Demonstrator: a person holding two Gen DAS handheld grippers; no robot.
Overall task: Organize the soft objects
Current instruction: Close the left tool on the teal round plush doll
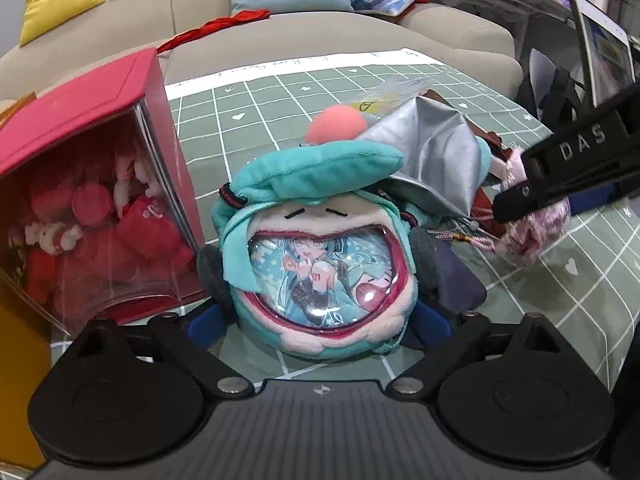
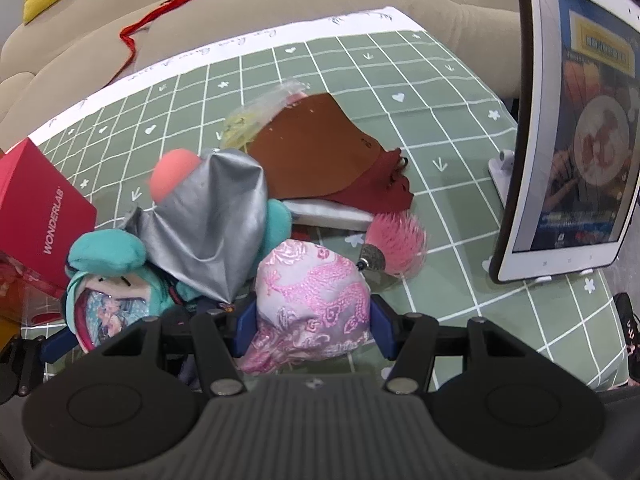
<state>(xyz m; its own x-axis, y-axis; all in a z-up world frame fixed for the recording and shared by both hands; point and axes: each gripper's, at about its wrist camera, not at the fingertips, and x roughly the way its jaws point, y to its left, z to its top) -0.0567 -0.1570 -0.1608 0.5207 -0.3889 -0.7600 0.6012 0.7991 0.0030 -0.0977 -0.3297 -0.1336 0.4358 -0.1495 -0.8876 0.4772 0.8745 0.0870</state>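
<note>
A teal plush pouch (image 1: 316, 256) with a round anime badge sits between the blue pads of my left gripper (image 1: 320, 328), which is shut on it; it also shows in the right wrist view (image 2: 108, 280). My right gripper (image 2: 314, 320) is shut on a pink brocade pouch (image 2: 316, 300), seen at the right of the left wrist view (image 1: 536, 232). A silver fabric piece (image 2: 216, 220) with a pink ball (image 2: 172, 176) lies on the teal plush. Brown and dark red cloth (image 2: 332, 152) and a pink fuzzy ball (image 2: 396, 240) lie behind.
A red box (image 1: 92, 184) with a clear front and red plush inside stands at the left. A tablet on a stand (image 2: 576, 120) stands at the right. The green grid tablecloth (image 2: 440, 92) covers the table; a beige sofa (image 1: 280, 28) with cushions is behind.
</note>
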